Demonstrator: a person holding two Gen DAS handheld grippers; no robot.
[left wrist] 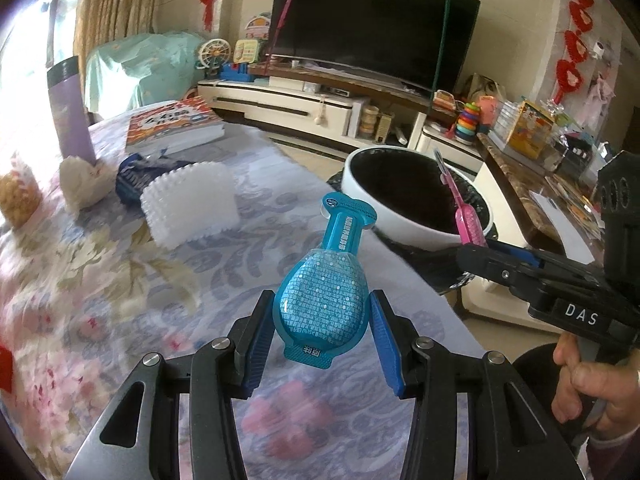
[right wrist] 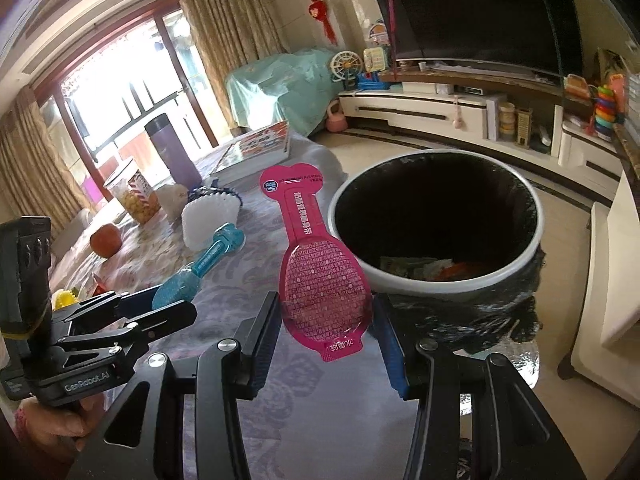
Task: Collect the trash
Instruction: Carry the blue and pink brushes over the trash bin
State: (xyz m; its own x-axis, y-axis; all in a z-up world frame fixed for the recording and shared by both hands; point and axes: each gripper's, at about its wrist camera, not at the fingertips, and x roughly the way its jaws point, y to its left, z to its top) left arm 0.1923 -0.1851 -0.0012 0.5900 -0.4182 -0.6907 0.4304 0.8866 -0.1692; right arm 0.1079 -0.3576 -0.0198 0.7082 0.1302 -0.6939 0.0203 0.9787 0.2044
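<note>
while both packets hang above the cloth-covered bench (left wrist: 120, 288), what matters for the drop is where the bin (right wrist: 532, 240) lies from each hand. on the left, the left hand-held gripper (left wrist: 320, 316) is clamped on the round belly of the blue packet (left wrist: 324, 300), whose long axis runs forward and up from the pads, neck leading. from this hand the bin (left wrist: 360, 184) lies ahead and to the right, past the bench edge, and the other hand's tool sits between. further right, the right hand-held gripper (right wrist: 326, 320) squeezes the bulb of the pink packet (right wrist: 316, 280) the same way, neck pointing up and forward. its tip reaches about to the bin's near rim, and the dark opening, with scraps at the bottom, lies just ahead and right. so the right hand is the nearer one; i judge it should go first, pushing forward over the rim before letting go, with the left following across. on the bench a white foam piece (left wrist: 188, 204) and a crumpled blue wrapper (left wrist: 134, 176) are left.
</note>
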